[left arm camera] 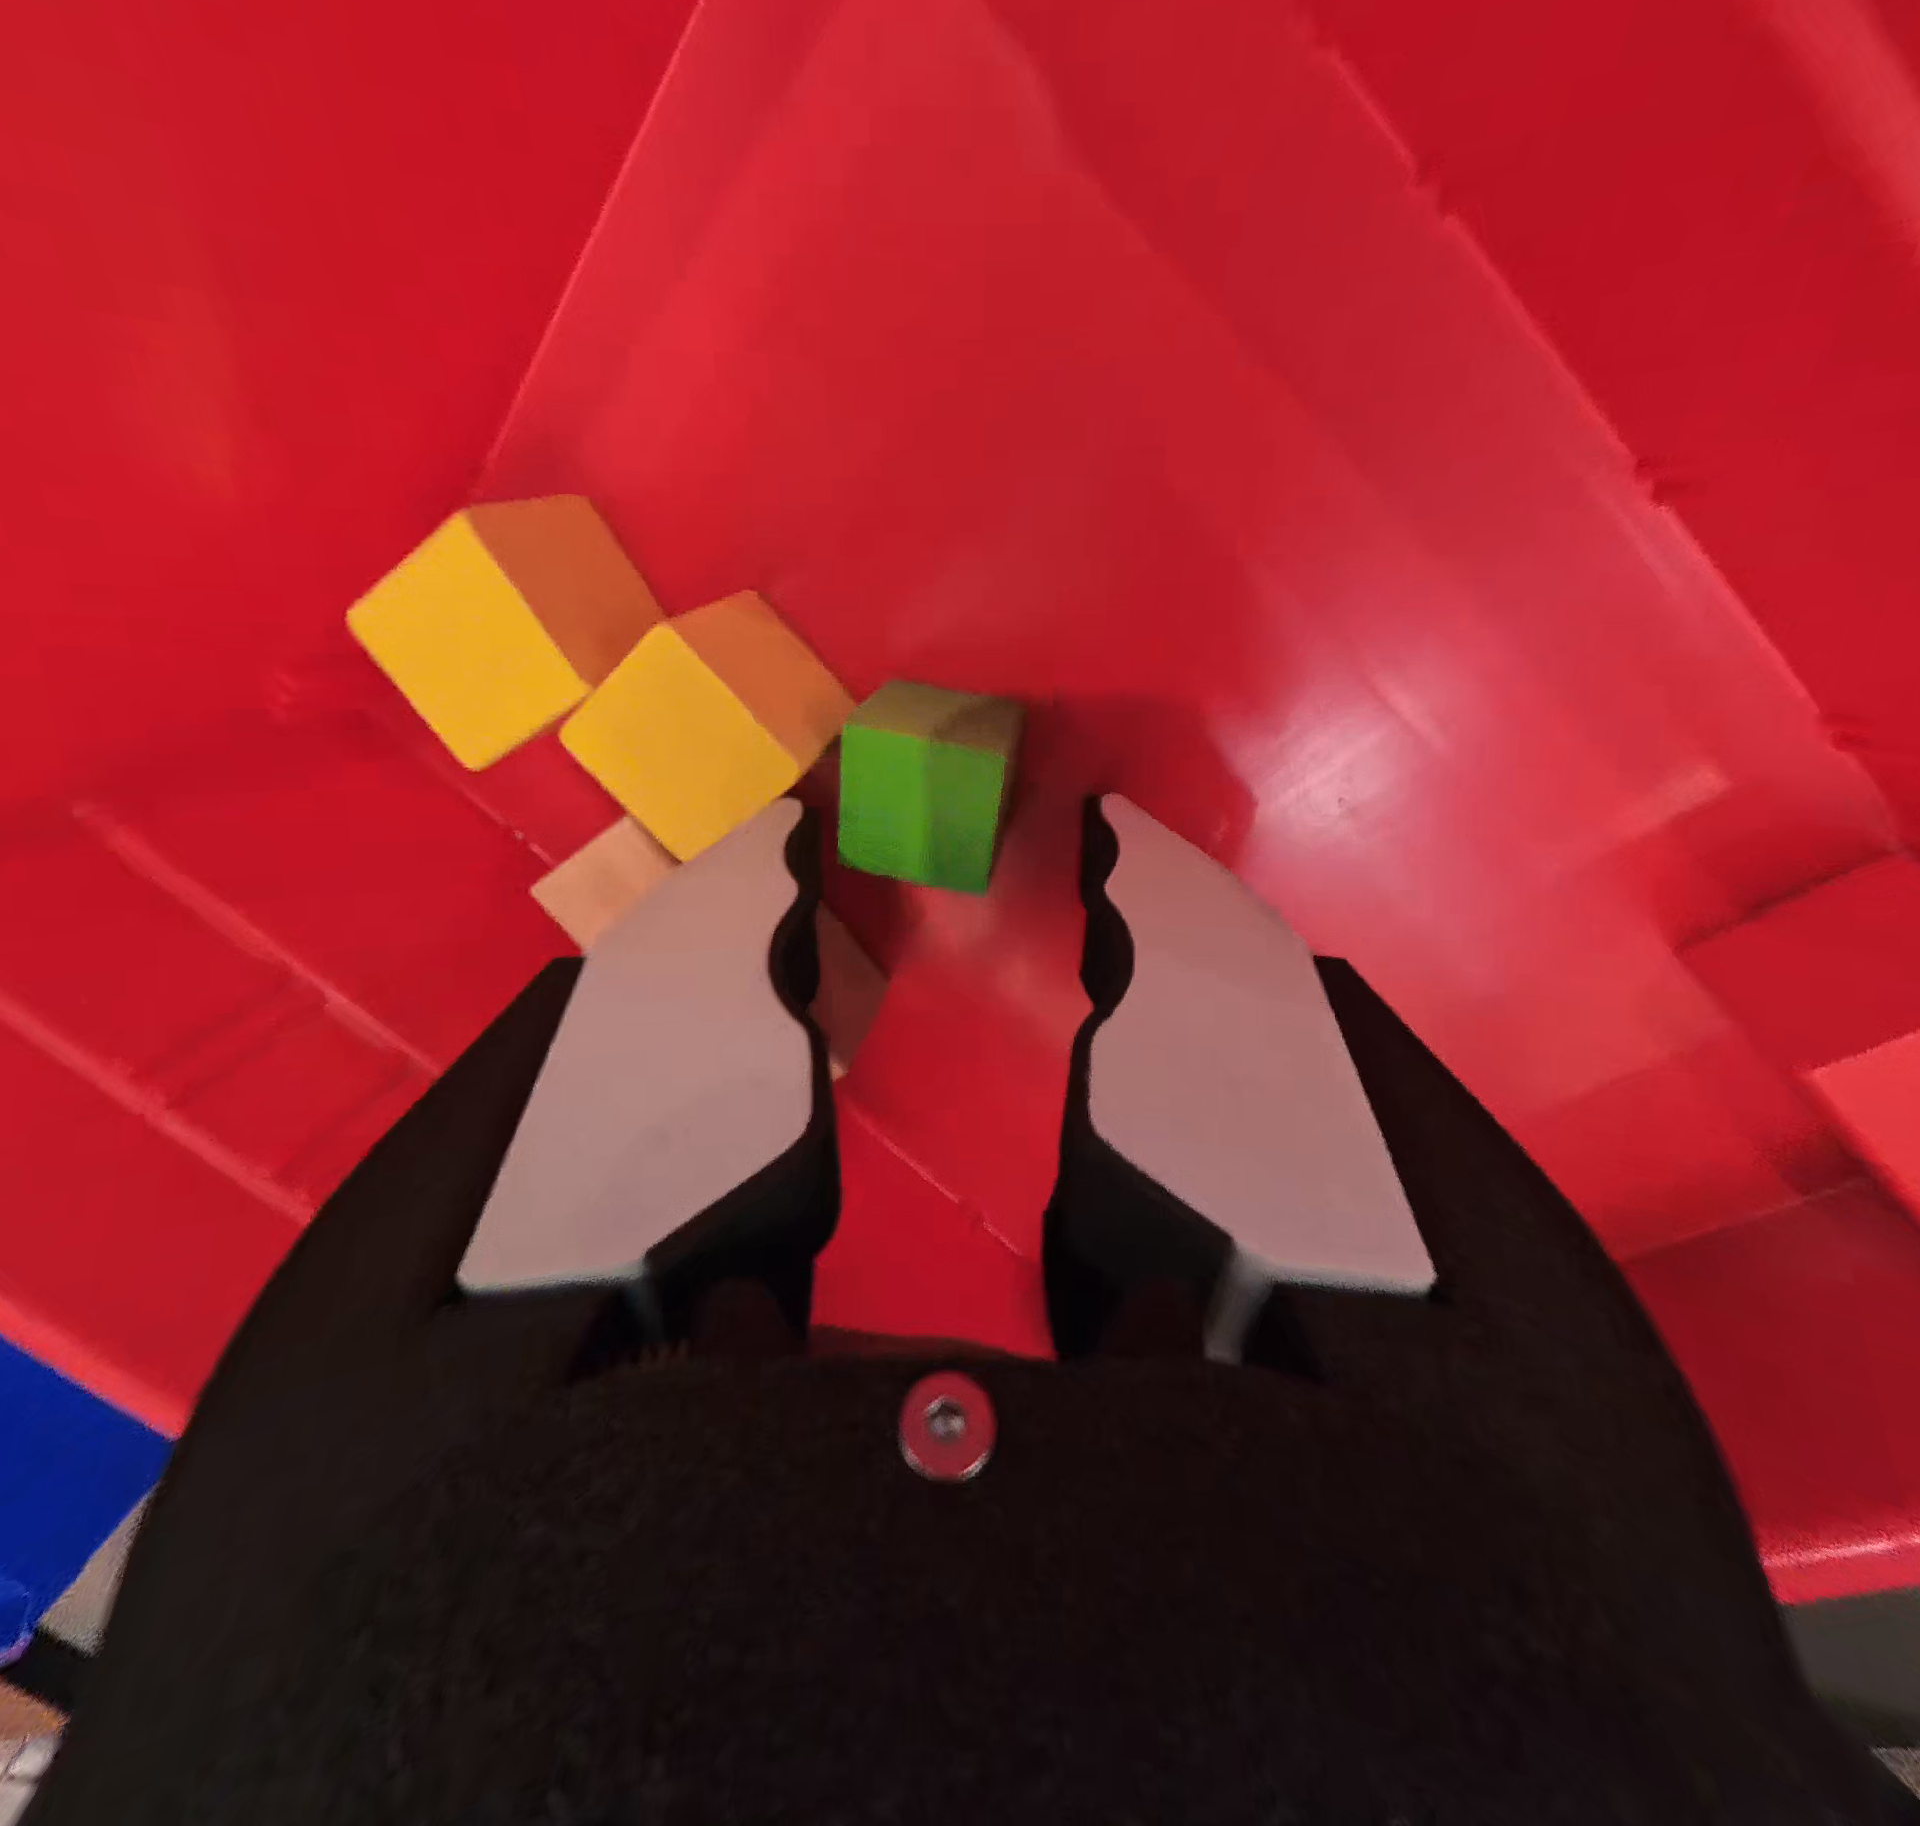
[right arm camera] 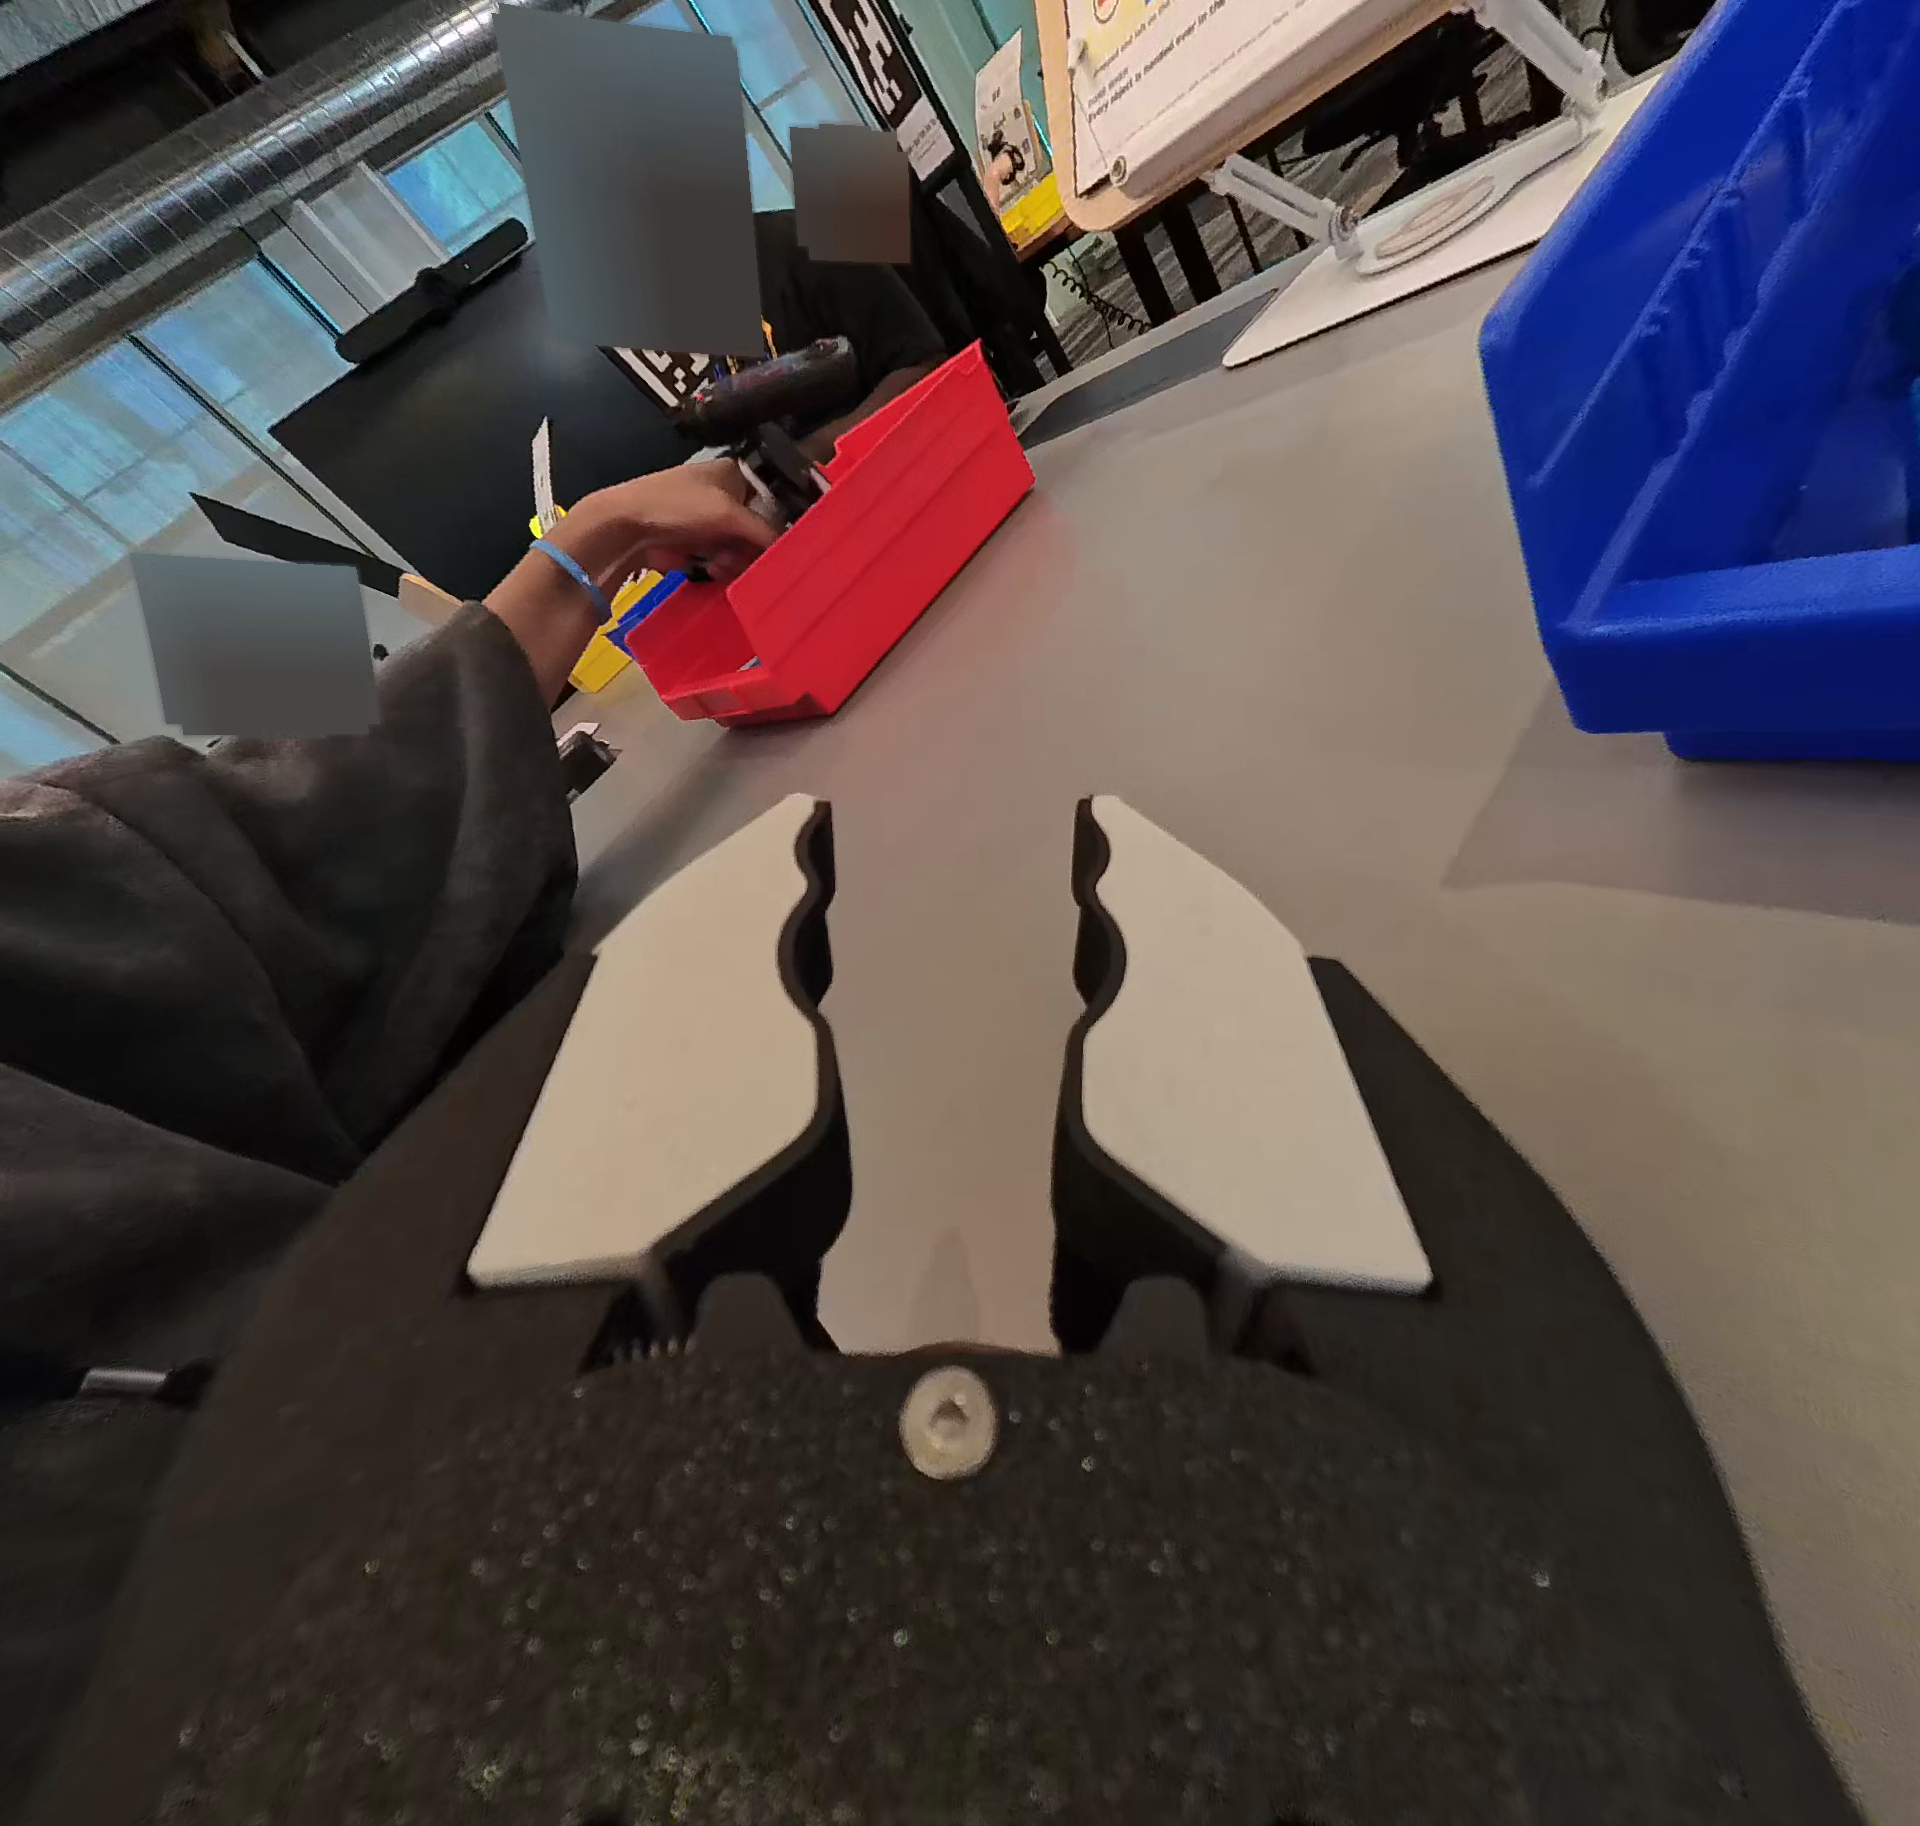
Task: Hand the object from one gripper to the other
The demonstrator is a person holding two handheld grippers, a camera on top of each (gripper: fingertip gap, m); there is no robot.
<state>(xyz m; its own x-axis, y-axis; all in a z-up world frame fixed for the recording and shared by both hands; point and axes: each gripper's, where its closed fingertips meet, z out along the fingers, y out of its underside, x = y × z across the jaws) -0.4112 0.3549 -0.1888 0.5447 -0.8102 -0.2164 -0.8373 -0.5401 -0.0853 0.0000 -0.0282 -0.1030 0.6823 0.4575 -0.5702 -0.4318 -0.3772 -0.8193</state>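
Red plastic fills the left wrist view: the left gripper (left arm camera: 945,820) reaches down into a red bin (left arm camera: 1351,426), its two fingers spread with nothing between them. Just beyond the fingertips, on the bin floor, sits a green cube (left arm camera: 923,800), lying nearer the left finger than the right and touching neither. To its left two yellow cubes (left arm camera: 582,675) lie side by side against each other in the bin's corner, and a plain wooden block (left arm camera: 608,877) shows partly from under the left finger. In the right wrist view the right gripper (right arm camera: 951,820) hovers low over a grey table (right arm camera: 1195,633), fingers likewise parted and empty. Farther off on that table stands the red bin (right arm camera: 883,540), with the person's left hand (right arm camera: 665,519), a blue band on the wrist, holding the other gripper down inside it. A blue bin (right arm camera: 1714,426) stands to the right, well apart from the red one, and a dark sleeve (right arm camera: 260,893) fills the left edge.
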